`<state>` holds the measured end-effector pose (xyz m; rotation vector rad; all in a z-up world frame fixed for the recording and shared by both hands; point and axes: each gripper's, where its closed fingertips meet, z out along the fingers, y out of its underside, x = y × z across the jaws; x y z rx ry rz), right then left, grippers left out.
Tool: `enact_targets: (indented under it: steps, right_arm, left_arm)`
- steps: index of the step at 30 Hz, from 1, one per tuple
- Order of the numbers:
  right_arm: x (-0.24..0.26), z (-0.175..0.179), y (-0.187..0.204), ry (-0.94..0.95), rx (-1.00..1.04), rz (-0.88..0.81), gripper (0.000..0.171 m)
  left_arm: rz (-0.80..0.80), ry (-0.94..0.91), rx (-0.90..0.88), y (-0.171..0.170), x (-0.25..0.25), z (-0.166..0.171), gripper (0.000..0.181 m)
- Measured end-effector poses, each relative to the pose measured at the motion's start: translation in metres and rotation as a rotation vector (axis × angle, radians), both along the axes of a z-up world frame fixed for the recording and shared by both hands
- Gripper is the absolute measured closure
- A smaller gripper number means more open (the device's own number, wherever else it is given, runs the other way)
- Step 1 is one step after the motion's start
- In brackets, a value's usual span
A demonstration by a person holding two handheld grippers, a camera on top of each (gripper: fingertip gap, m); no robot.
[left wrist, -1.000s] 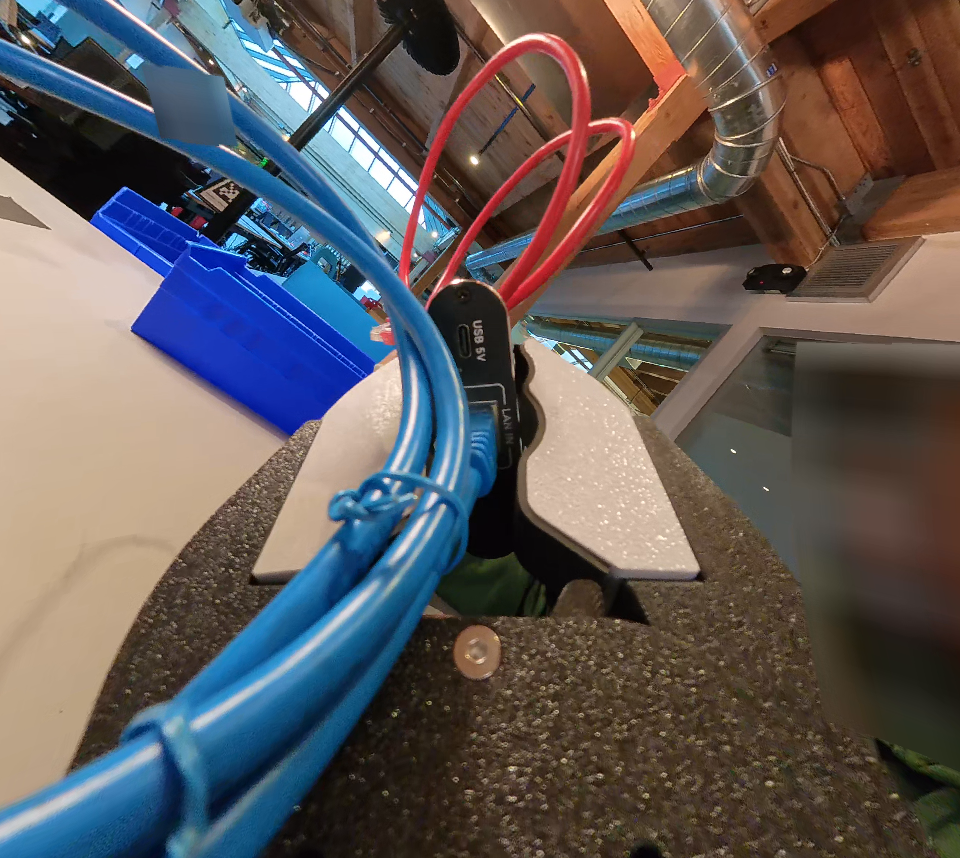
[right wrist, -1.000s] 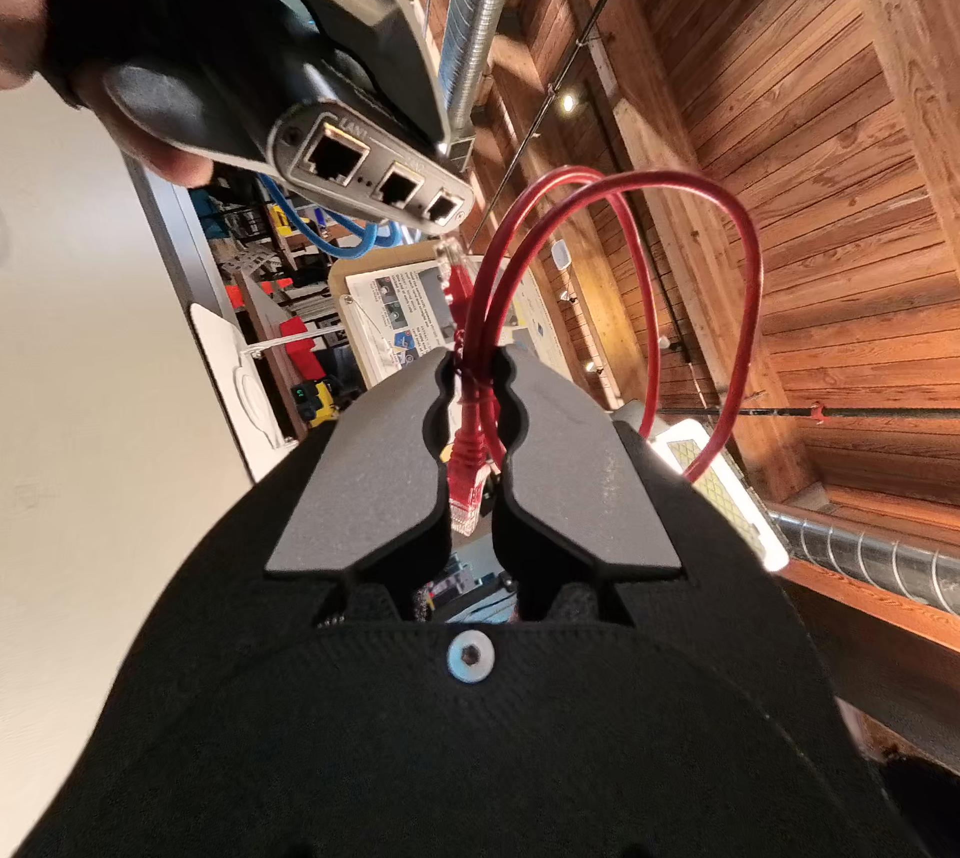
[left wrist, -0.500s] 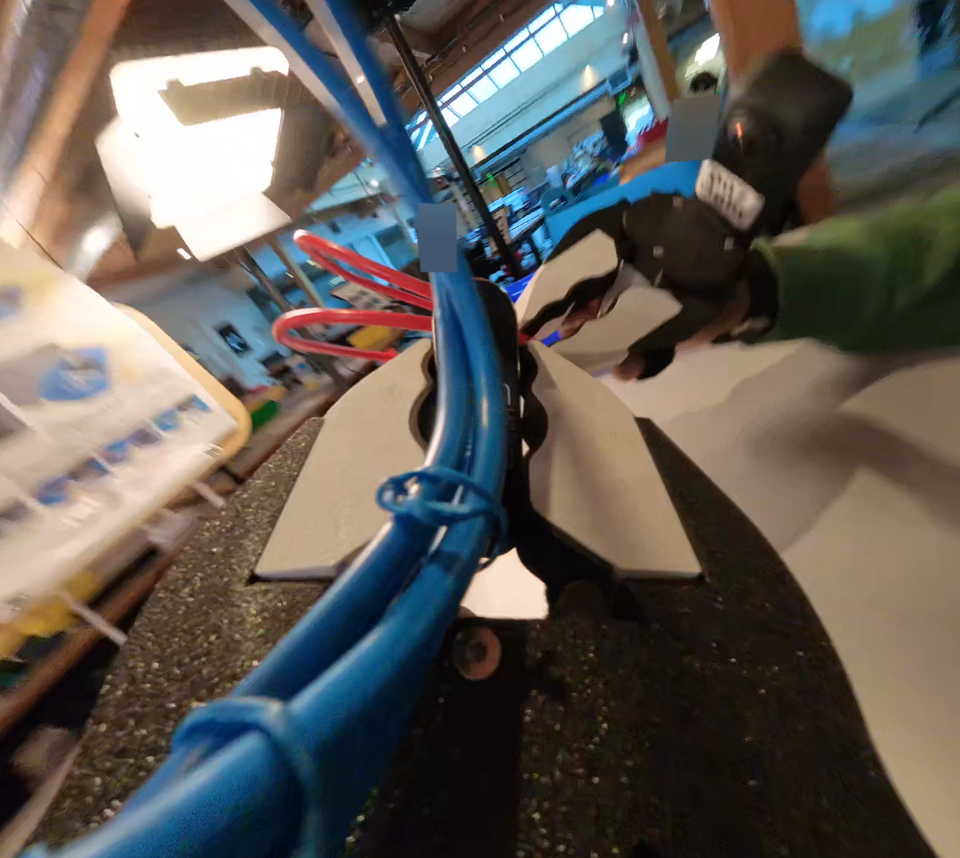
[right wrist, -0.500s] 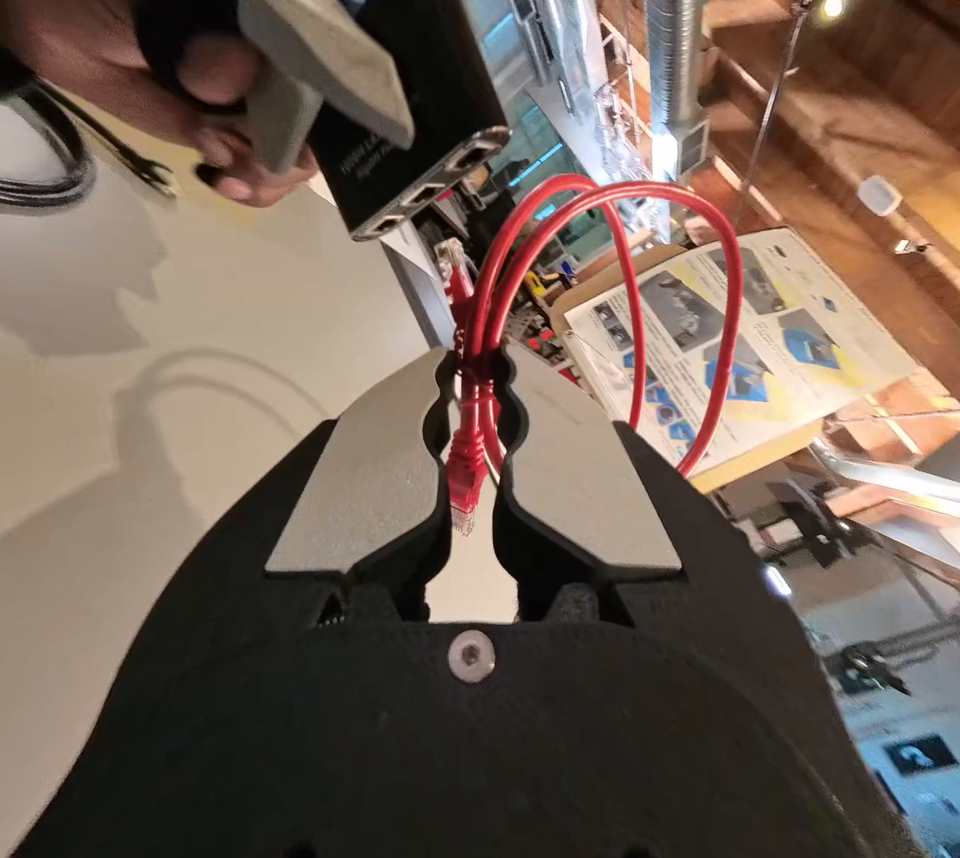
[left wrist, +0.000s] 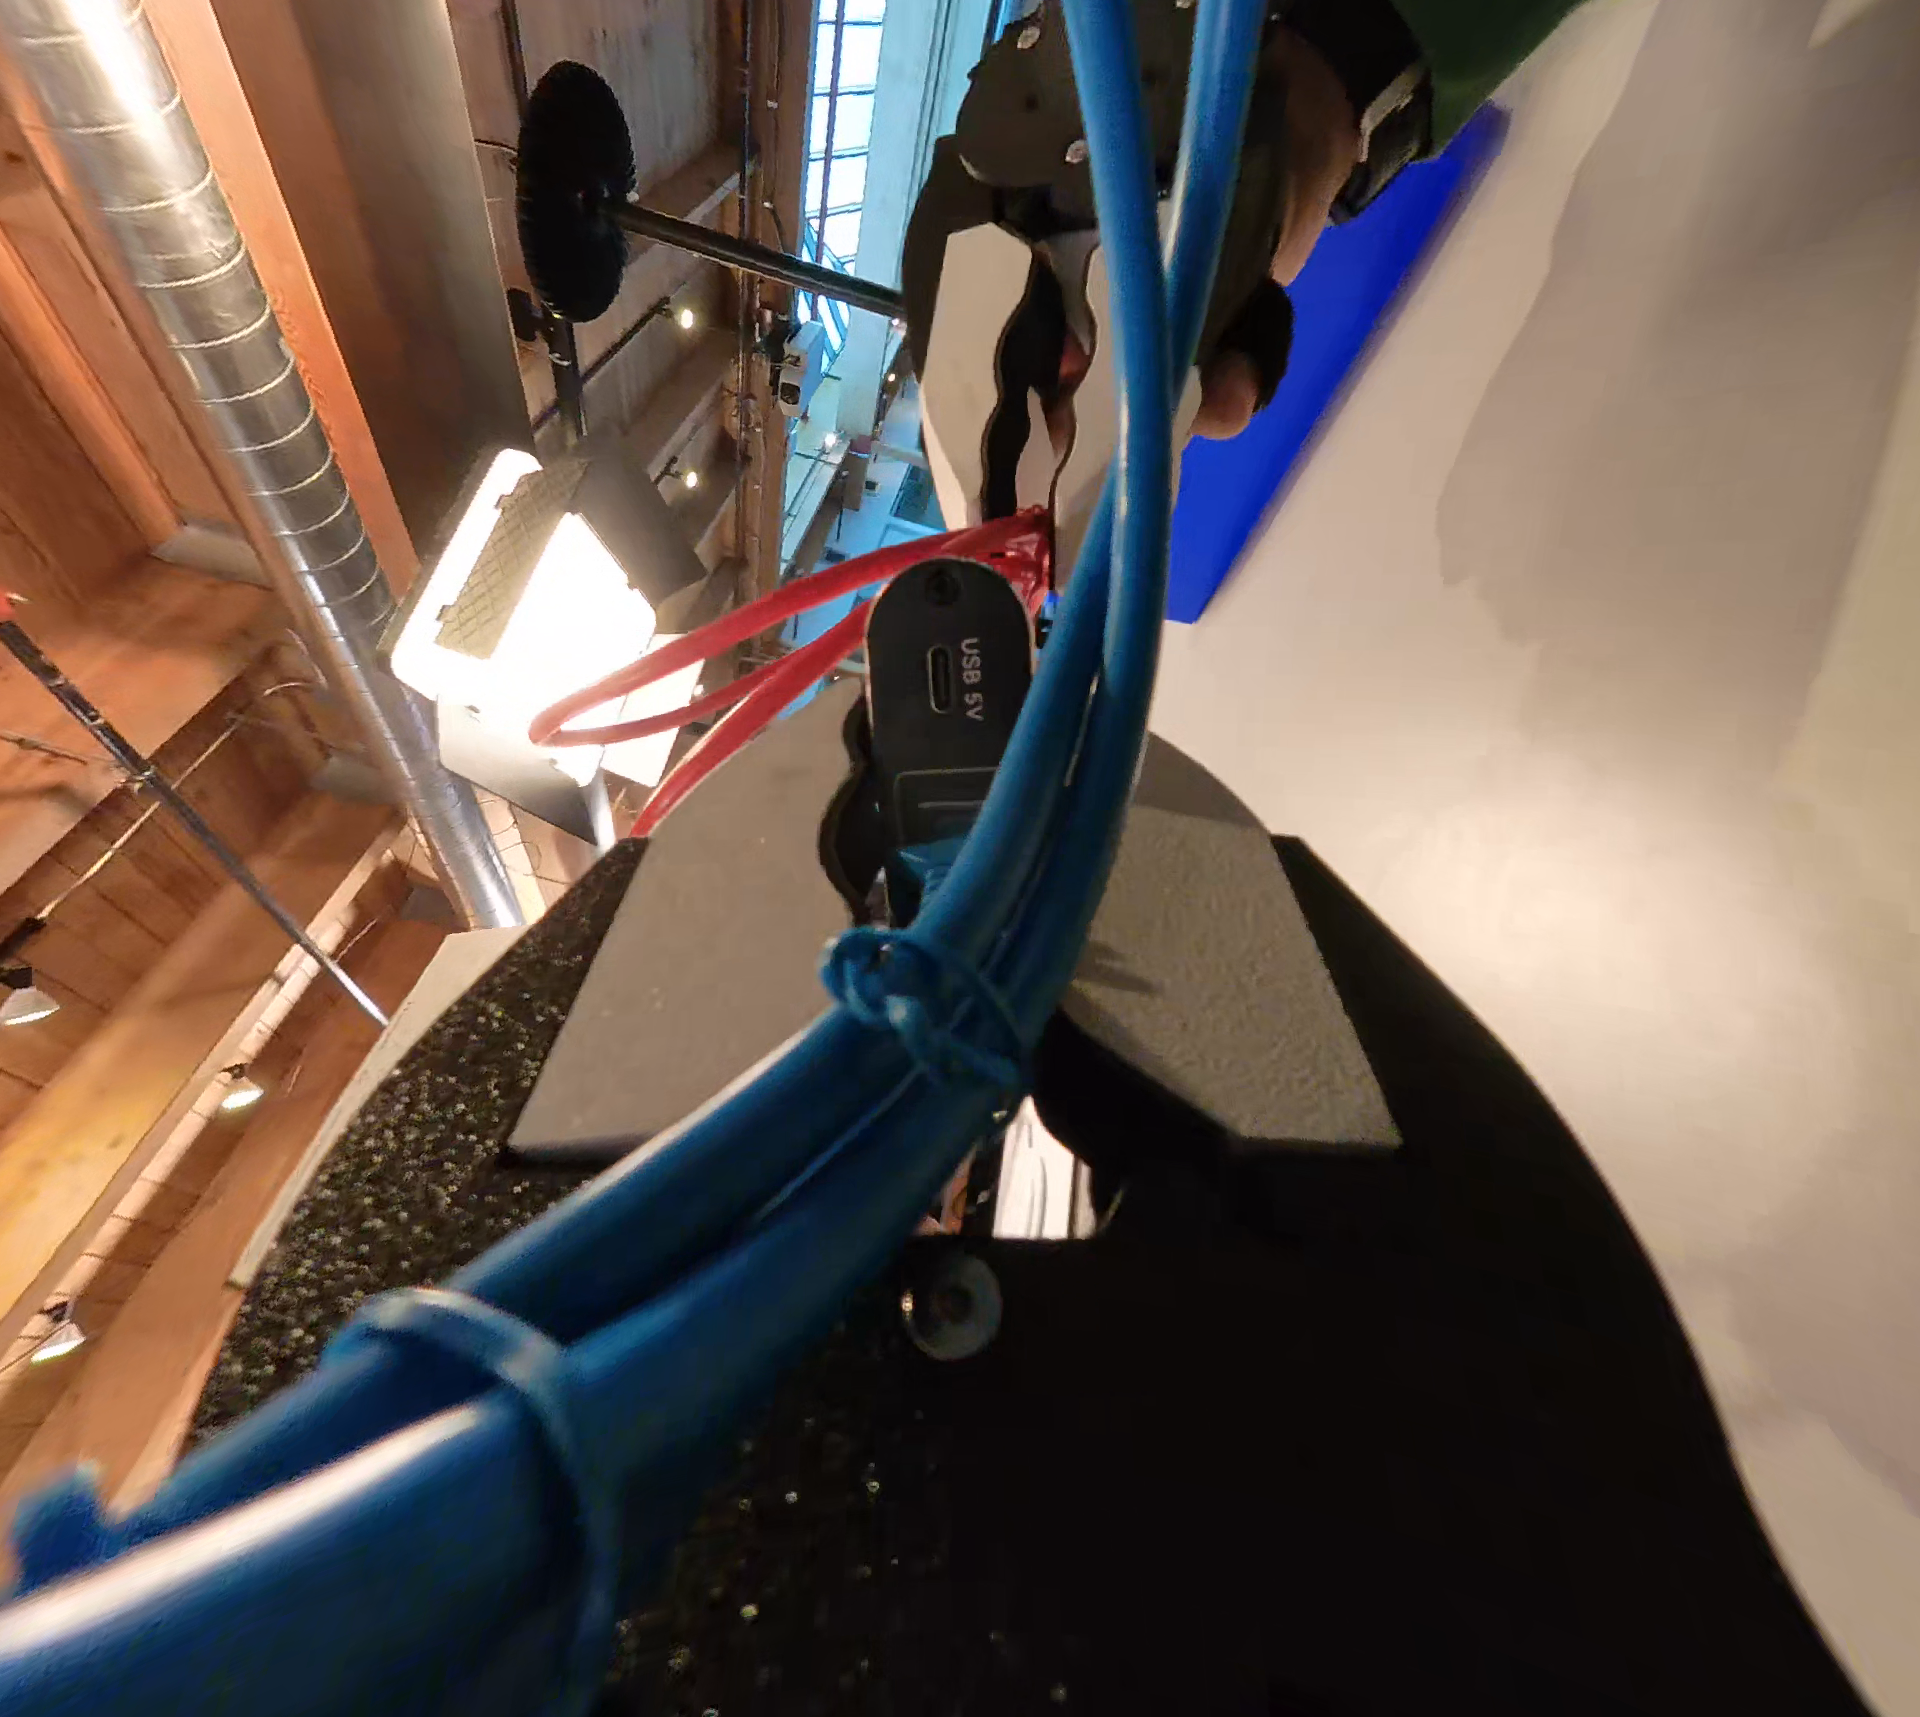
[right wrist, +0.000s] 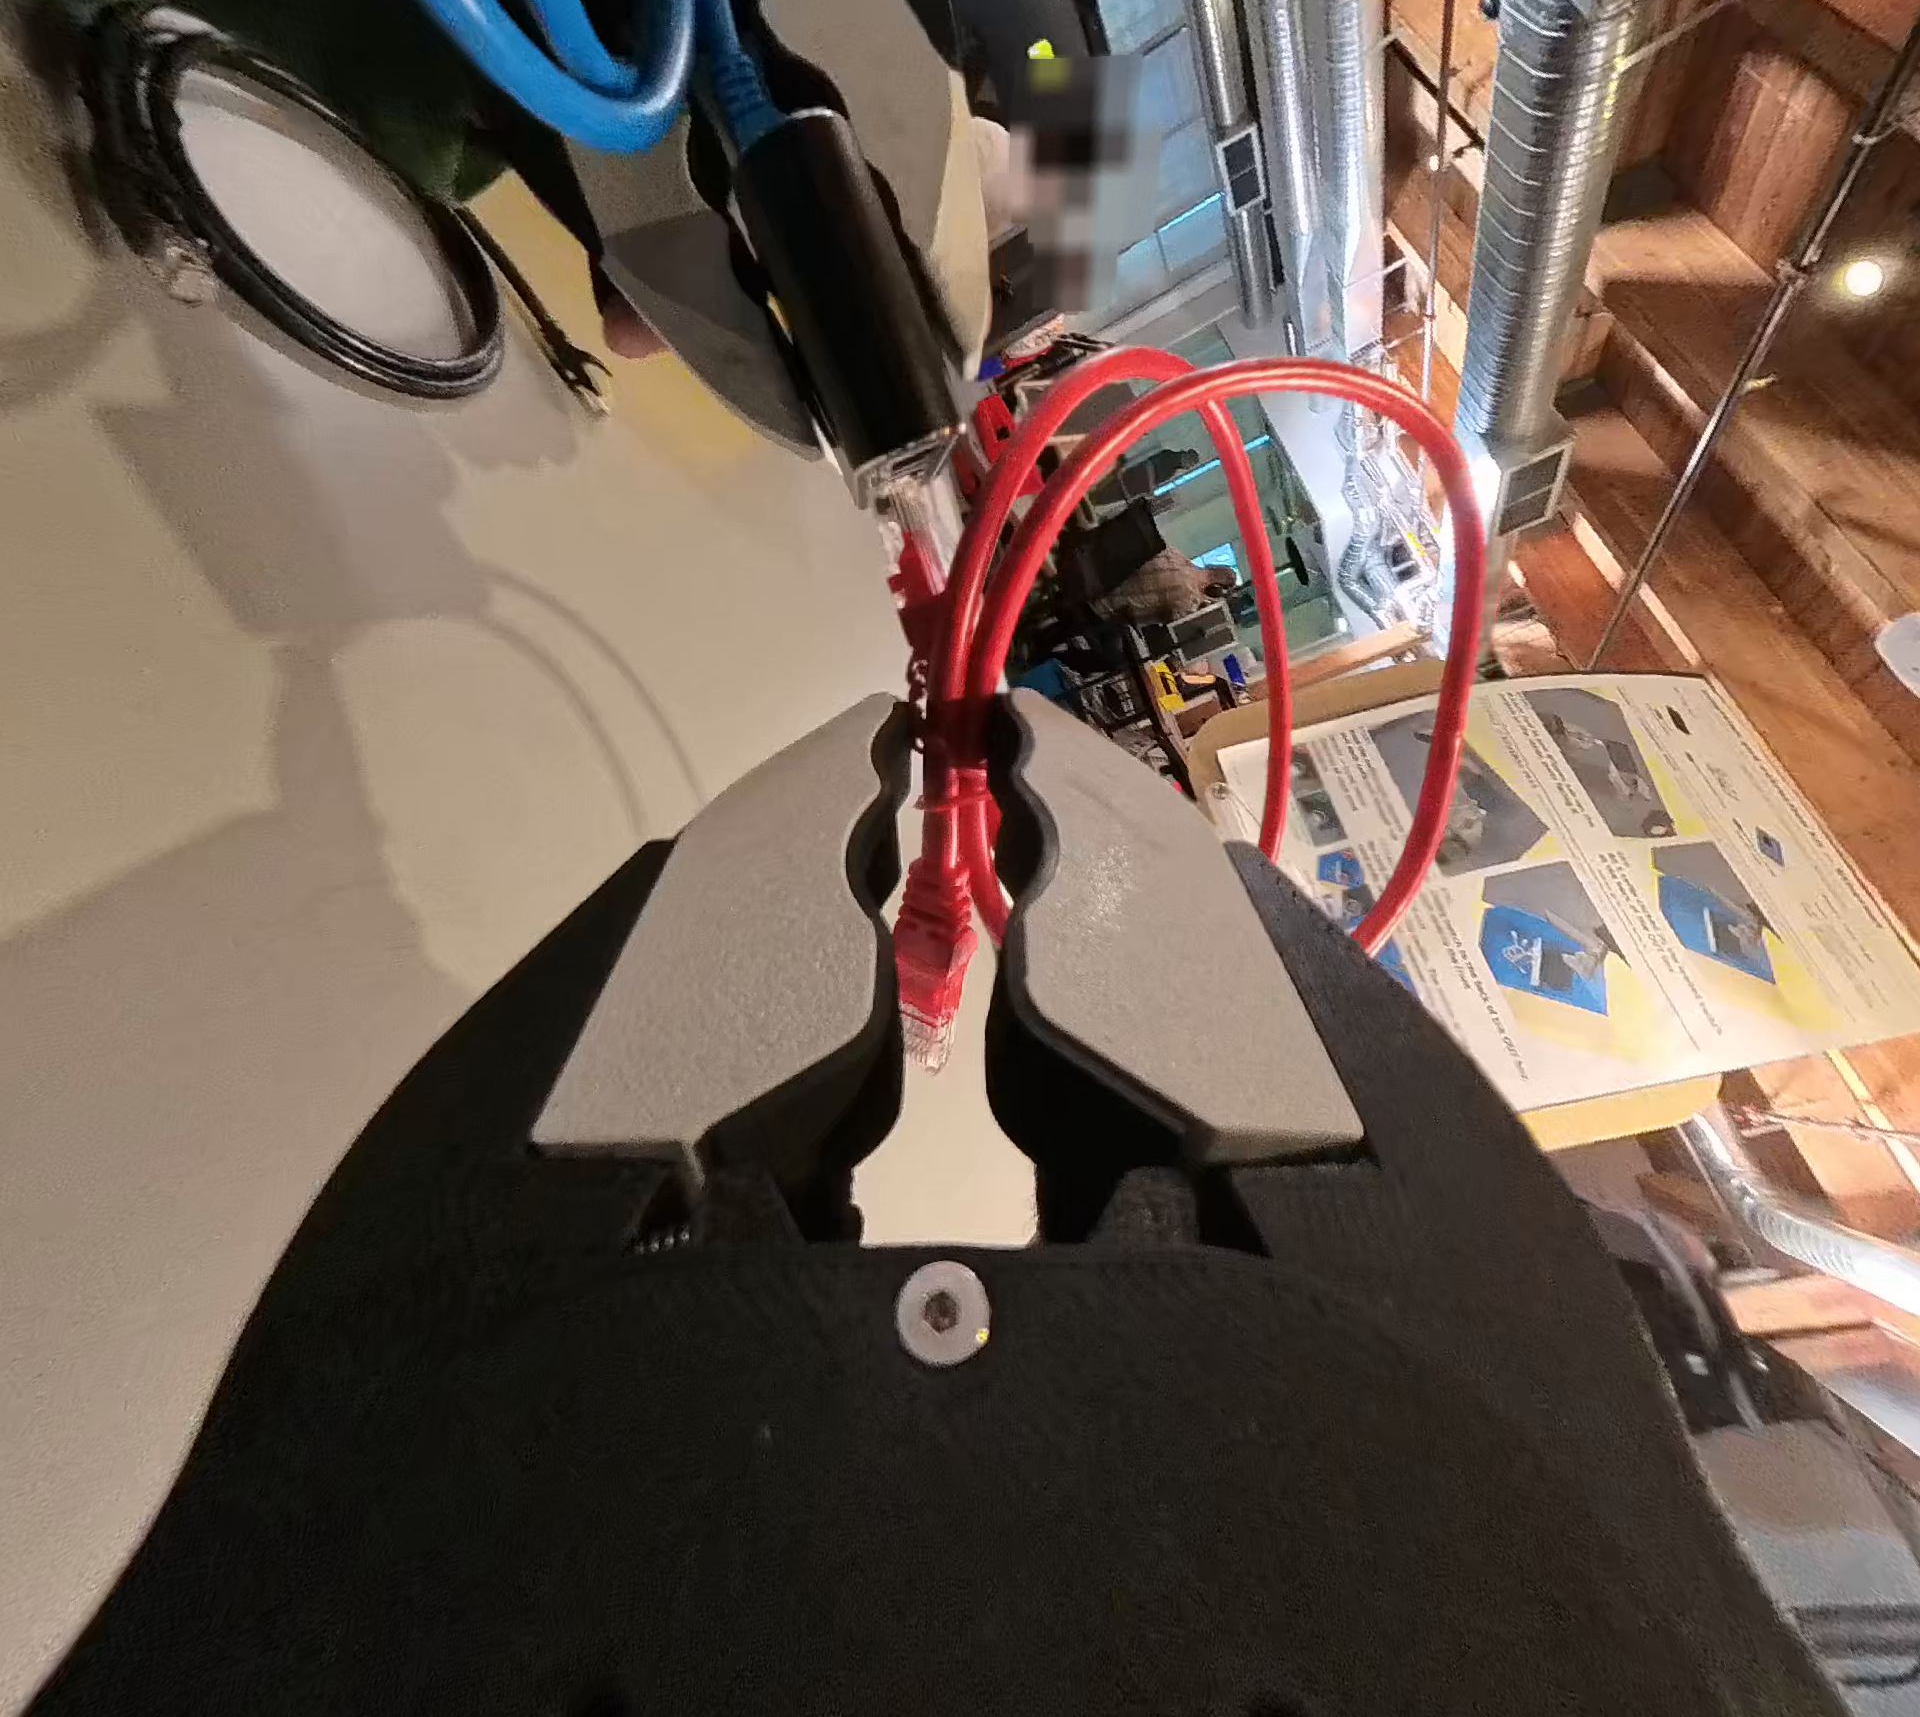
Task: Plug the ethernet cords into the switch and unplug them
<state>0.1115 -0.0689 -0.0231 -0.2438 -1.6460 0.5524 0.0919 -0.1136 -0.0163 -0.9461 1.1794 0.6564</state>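
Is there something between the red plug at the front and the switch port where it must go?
Nothing visible is in the way. In the right wrist view the clear tip of the red cord already meets the port end of the black switch, which the left gripper clamps. The blue cord loops behind it.

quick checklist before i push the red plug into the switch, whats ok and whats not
1. Left claw shut on the switch: ok, the black body sits clamped between its fingers.
2. Right claw shut on the red cord: ok, held at the bundled part with loops free to the right.
3. Leading red plug lined up with the switch's port end: looks ok, its clear tip is right at the opening.
4. Plug fully seated: cannot tell, the port face is edge-on.
5. Blue cord in the switch's near end: ok.
6. Latch tab orientation on the red plug: cannot tell.
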Motion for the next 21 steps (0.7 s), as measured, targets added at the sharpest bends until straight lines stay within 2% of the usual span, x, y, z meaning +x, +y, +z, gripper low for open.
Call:
enact_targets:
  steps: [6, 13, 21]
  right_arm:
    - [0.005, -0.011, -0.011, -0.11, -0.063, 0.081, 0.157]
    - [0.008, -0.016, -0.021, -0.211, -0.183, 0.161, 0.157]
    - [0.008, -0.023, -0.021, -0.272, -0.204, 0.153, 0.158]
  left_arm:
    - [-0.091, -0.055, -0.123, -0.008, 0.004, -0.013, 0.153]
    - [-0.202, -0.141, -0.189, -0.015, 0.017, -0.012, 0.153]
    - [-0.203, -0.128, -0.208, -0.014, 0.019, -0.017, 0.153]
